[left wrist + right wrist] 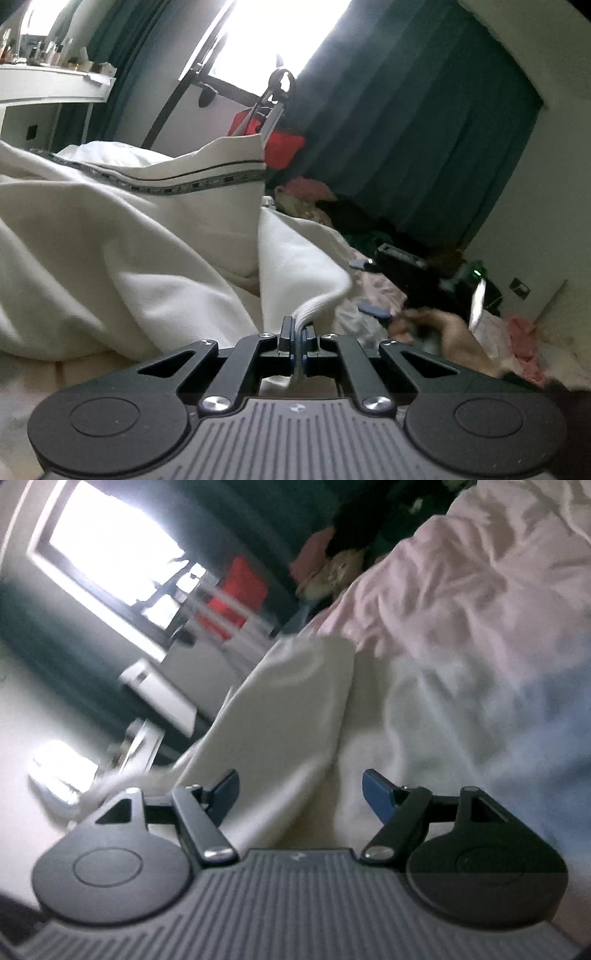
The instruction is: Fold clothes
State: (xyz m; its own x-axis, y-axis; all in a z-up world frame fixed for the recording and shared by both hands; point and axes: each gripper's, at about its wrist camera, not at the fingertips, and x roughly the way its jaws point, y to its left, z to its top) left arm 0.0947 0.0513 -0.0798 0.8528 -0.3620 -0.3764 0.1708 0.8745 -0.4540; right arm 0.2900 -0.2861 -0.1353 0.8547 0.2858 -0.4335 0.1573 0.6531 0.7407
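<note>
Bedding (461, 635) carries the cream garment (155, 236). Left gripper (297, 338) is clamped on its ribbed edge. Right gripper (300, 794) stands apart, empty; a fold lies between its jaws, running toward 12 o'clock.

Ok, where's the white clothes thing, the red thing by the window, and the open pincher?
white garment (177, 236), left wrist view, on its broad crumpled middle.
red bag (282, 147), left wrist view, on its front side.
right gripper (300, 794), right wrist view, midway between its open jaws.
</note>
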